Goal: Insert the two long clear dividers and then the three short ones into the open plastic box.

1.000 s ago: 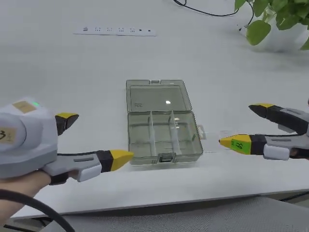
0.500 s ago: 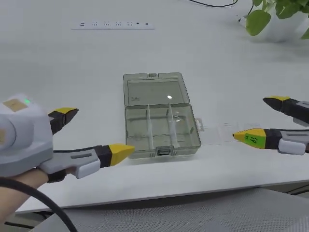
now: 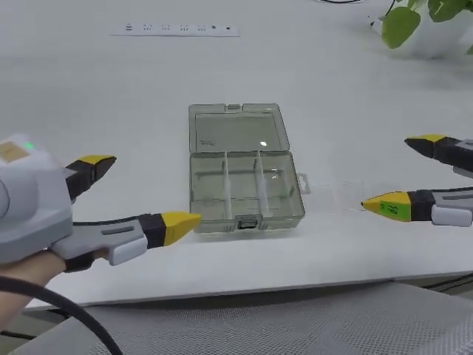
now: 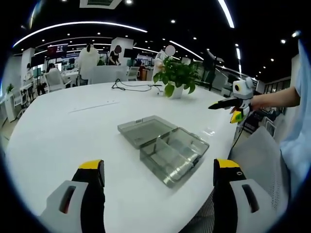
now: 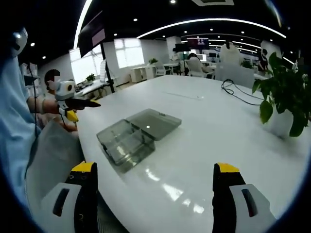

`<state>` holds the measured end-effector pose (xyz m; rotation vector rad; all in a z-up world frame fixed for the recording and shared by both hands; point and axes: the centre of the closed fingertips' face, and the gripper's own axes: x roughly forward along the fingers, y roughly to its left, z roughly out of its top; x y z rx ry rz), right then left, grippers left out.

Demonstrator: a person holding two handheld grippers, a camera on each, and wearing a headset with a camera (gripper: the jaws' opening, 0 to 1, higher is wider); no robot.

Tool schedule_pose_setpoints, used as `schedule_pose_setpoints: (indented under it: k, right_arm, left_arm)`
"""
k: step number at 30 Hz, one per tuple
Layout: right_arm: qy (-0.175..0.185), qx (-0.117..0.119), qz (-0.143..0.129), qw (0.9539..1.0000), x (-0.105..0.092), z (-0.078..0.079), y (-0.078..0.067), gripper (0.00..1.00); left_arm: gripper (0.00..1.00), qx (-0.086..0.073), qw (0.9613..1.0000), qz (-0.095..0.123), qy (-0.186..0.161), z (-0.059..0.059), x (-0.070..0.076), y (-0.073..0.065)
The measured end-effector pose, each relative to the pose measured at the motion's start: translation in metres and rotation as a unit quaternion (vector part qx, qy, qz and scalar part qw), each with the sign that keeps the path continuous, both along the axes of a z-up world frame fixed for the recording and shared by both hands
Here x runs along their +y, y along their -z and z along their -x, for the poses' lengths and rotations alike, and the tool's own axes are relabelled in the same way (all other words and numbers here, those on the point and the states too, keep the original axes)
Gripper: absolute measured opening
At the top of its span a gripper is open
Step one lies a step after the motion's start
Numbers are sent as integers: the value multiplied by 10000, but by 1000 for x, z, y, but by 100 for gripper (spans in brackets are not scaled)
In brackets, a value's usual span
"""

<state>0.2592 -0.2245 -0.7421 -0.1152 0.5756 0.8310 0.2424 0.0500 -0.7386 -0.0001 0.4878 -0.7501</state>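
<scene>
Jaws of the left gripper (image 3: 144, 191) stand wide apart at the lower left of the head view, holding nothing, yellow tips aimed toward the middle of the frame. A hand (image 3: 22, 285) grips its grey body at the left edge, and a dark cable (image 3: 63, 310) curves below it. At the upper left a white power strip (image 3: 176, 29) lies far back on the white table (image 3: 96, 96).

In the centre we see the plastic box (image 3: 244, 194), smoky and clear, open on the table with its lid (image 3: 235, 129) folded flat away from us. Two long clear dividers (image 3: 225, 188) stand upright inside the base, running from the lid side to the latch side, so the base is split into three lanes. The left gripper's lower tip sits near the box's left front corner, apart from it.

Just right of the box, faint clear pieces (image 3: 344, 196) lie flat on the table; we cannot tell their number or shape.

At the right edge the right gripper (image 3: 393, 172) also has its jaws spread wide and is empty, near those pieces but above them. A green plant (image 3: 403, 22) shows at the upper right.

In both gripper views the box lies ahead between the open jaws, well apart from them.
</scene>
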Motion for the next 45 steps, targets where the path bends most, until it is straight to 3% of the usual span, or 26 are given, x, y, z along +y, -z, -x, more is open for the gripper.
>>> schedule_pose_setpoints:
  k: [7,14,19,26,28,32,34,36,41,45]
  right_arm:
    - [-403,38,330,9986,5,-3,3,99]
    - [-800,119,668,9945,13,-5,8,97]
    - [-1200,233,1047,9870,18,-3,17,96]
    - [-1747,362,1490,9726,28,-4,30,92]
    - [-1935,390,1720,9651,28,-6,37,91]
    - [-2079,501,1805,9600,32,-8,43,88]
    - [-2260,512,2059,9507,31,-8,49,85]
    - [-2348,535,2099,9476,35,-7,52,85]
    - [-2666,654,2466,9294,38,-4,66,78]
    - [-2873,682,2655,9178,43,-2,74,72]
  left_arm:
    - [94,-37,10000,44,-40,0,2,-1]
    - [94,-68,10000,34,-28,0,6,-2]
    - [94,-81,10000,-10,30,2,6,-2]
    - [94,-62,10000,-22,50,5,5,0]
    - [94,-54,10000,-19,52,5,5,0]
    - [94,-57,10000,-46,53,5,6,1]
    - [94,-62,10000,-51,45,5,6,1]
    - [93,-65,10000,-49,35,4,6,1]
    - [93,-71,9999,-60,45,4,5,2]
    - [93,-67,9999,-76,47,4,7,2]
